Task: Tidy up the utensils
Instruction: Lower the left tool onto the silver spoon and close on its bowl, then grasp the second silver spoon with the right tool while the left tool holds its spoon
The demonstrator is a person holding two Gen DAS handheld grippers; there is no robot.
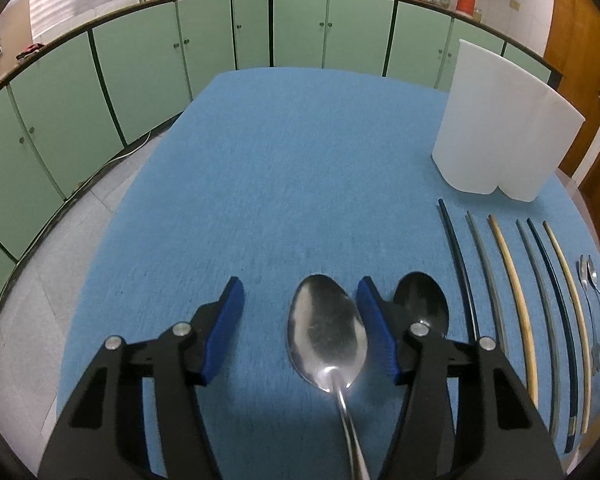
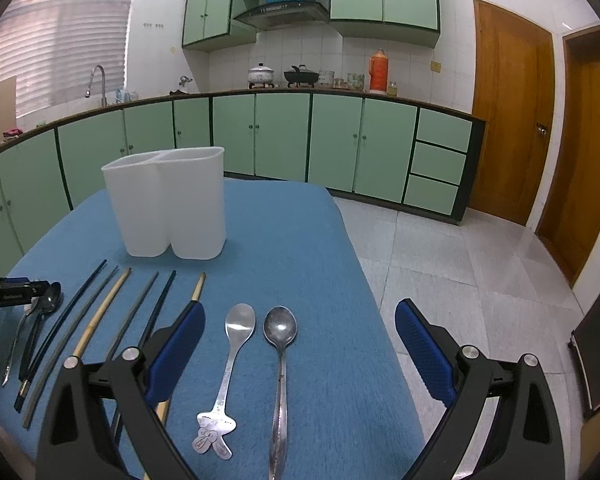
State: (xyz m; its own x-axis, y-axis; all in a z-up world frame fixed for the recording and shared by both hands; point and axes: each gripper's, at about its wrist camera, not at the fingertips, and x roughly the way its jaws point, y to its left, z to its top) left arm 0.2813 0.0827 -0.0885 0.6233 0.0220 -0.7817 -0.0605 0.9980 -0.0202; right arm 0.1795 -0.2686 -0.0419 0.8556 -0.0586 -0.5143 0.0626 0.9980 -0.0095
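My left gripper (image 1: 300, 292) is open, with a large silver spoon (image 1: 326, 332) lying on the blue cloth (image 1: 284, 168) between its blue pads. The right pad is close against the bowl's edge and the left pad stands apart. A black spoon (image 1: 422, 304) lies just right of that finger. Several chopsticks (image 1: 516, 288) lie in a row, then two small spoons (image 1: 588, 276). My right gripper (image 2: 300, 308) hangs open over a spoon with an ornamental handle (image 2: 240, 324) and a plain steel spoon (image 2: 280, 326). A white two-compartment holder (image 2: 168, 200) stands upright behind.
The blue cloth (image 2: 284, 240) ends at the table's right edge, with grey tiled floor (image 2: 460, 260) beyond. Green cabinets (image 2: 284, 136) run along the far wall and wooden doors (image 2: 512, 112) stand at the right. The left gripper (image 2: 16, 290) shows at the picture's left edge.
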